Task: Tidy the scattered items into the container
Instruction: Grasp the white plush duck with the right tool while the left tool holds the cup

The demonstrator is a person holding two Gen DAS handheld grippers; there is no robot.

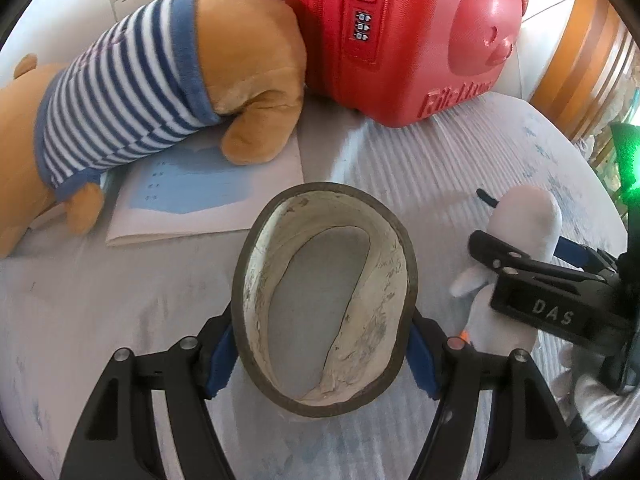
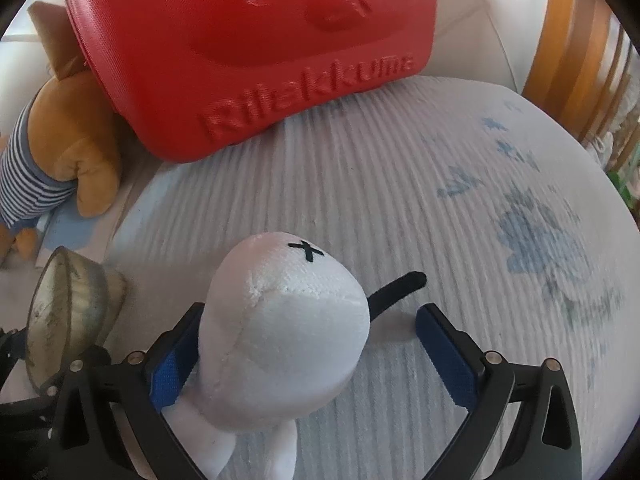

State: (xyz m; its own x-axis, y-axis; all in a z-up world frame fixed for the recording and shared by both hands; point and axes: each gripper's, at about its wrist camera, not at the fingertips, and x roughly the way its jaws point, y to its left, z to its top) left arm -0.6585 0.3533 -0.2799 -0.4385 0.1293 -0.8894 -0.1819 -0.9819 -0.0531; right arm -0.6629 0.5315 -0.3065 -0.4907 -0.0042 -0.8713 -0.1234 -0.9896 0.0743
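My left gripper [image 1: 320,360] is shut on a worn grey bowl-like cup [image 1: 324,300], its pads on both sides of it, over the white bedspread. The cup also shows in the right wrist view [image 2: 68,312] at the lower left. My right gripper [image 2: 316,352] is open around a white plush toy [image 2: 284,328] with a black x eye. The toy touches the left pad; the right pad [image 2: 444,352] stands apart from it. In the left wrist view the right gripper [image 1: 532,280] and the plush [image 1: 520,224] sit right of the cup. A red Rilakkuma case [image 2: 256,48] stands at the back, closed.
A brown plush dog in a blue-striped shirt [image 1: 132,96] lies at the back left, partly on a white and blue booklet [image 1: 204,196]. The bedspread [image 2: 440,200] has a faded blue print. A wooden rail [image 2: 560,52] runs along the right edge.
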